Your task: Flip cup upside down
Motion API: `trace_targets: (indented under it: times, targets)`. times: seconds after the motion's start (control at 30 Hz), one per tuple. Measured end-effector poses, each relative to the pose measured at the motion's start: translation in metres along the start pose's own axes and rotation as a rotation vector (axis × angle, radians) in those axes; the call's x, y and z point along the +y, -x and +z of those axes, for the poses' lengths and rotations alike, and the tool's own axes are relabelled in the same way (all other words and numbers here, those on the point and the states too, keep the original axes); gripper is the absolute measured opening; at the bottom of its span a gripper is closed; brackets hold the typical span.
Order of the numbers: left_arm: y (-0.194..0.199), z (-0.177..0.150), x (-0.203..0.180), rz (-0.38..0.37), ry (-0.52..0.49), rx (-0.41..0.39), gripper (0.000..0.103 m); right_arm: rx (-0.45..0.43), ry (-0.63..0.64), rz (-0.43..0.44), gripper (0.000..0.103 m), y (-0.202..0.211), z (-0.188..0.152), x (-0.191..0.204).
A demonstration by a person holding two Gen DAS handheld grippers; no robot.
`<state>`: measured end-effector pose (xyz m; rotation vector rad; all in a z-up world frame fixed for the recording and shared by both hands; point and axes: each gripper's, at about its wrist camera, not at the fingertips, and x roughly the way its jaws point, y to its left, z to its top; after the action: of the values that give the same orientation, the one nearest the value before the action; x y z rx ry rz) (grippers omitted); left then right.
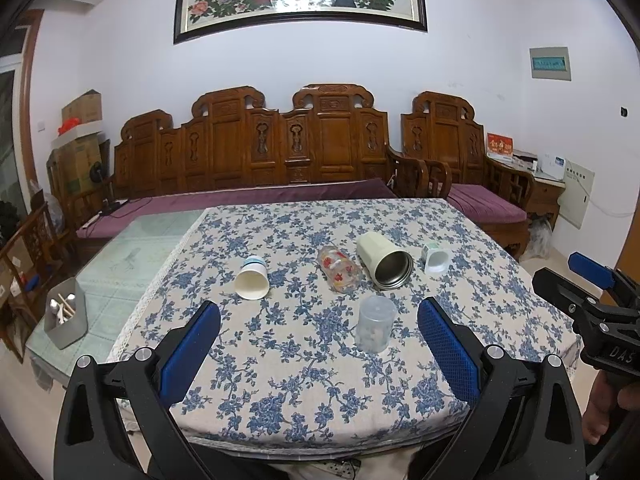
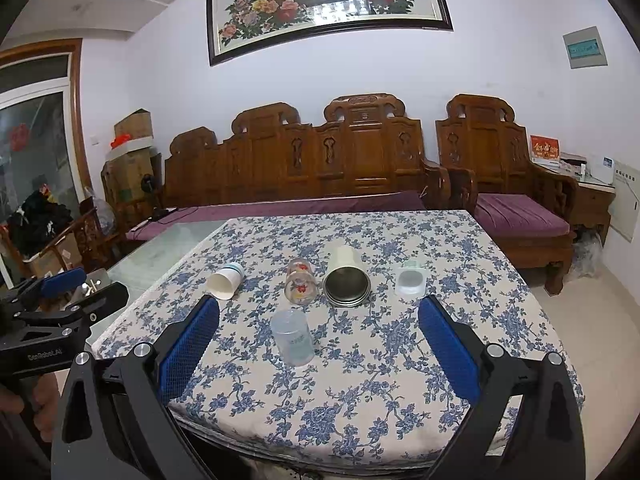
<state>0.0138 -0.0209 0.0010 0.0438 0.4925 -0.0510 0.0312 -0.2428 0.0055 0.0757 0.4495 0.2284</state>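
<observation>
One cup looks flipped, four lie on their sides, and both tools are idle.

On the floral-cloth counter (image 1: 280, 380), the clear plastic cup (image 1: 375, 324) stands nearest the camera, apparently mouth-down, though its translucent wall makes that hard to confirm. Behind it, the paper cup (image 1: 252, 278), patterned glass (image 1: 339, 268), steel-lined tumbler (image 1: 385, 260) and small white cup (image 1: 435, 260) all lie tipped over in a row, so most flipping seems left to do. The left hand-held gripper (image 1: 320, 344) and right hand-held gripper (image 2: 319, 344) both hover with jaws spread wide, short of the cups, holding and touching nothing.
</observation>
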Motion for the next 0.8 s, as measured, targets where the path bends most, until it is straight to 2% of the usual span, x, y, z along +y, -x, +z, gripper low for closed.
trace_targets:
  times: [0.8]
  targets:
    - [0.0020, 0.0013, 0.0025, -0.003, 0.008, -0.004, 0.095, -0.002, -0.001, 0.000, 0.100, 0.0000, -0.0006, 0.0013]
